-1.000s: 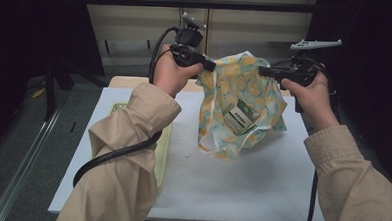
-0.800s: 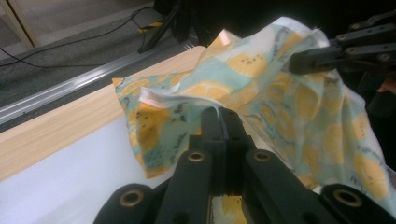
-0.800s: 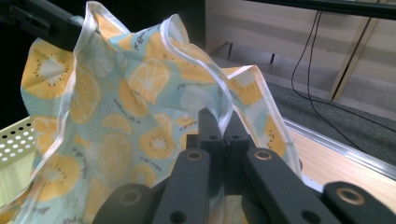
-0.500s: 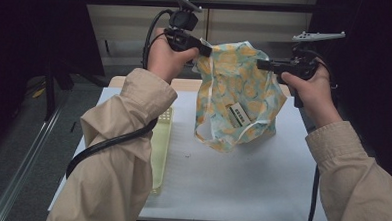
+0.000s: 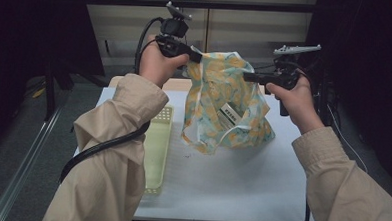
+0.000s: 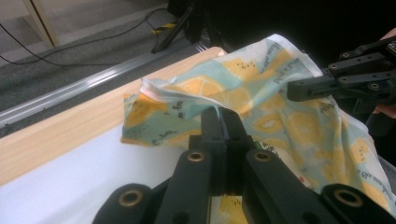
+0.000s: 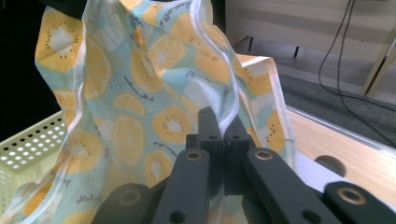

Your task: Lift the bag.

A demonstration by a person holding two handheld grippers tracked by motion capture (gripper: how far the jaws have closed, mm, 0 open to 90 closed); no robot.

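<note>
1. Thin fabric bag printed with yellow citrus slices on pale teal [image 5: 224, 99] hangs in the air between both tools, its bottom sagging onto the white surface [image 5: 240, 187]; a white label [image 5: 228, 113] shows on its side
2. Left tool [image 5: 195, 55] jaws pinched tight on the bag's upper edge; in the left gripper view the fabric hem sits squeezed between the black jaws [image 6: 223, 122]
3. Right tool [image 5: 249, 77] clamped on the opposite edge, white trim caught between its jaws [image 7: 223, 125]; its jaws have just been easing open slightly, fabric still between them
4. Risk, my read: the right grip is on a thin hem only, so pulling the edges apart could slip that side free and drop the bag mouth
5. Pale yellow perforated plastic tray [image 5: 157, 149] lies left of the bag, near; a falling bag could land on it
6. Hard to tell: bag contents, label text, and the tray's near end behind the left sleeve [image 5: 112, 152]
</note>
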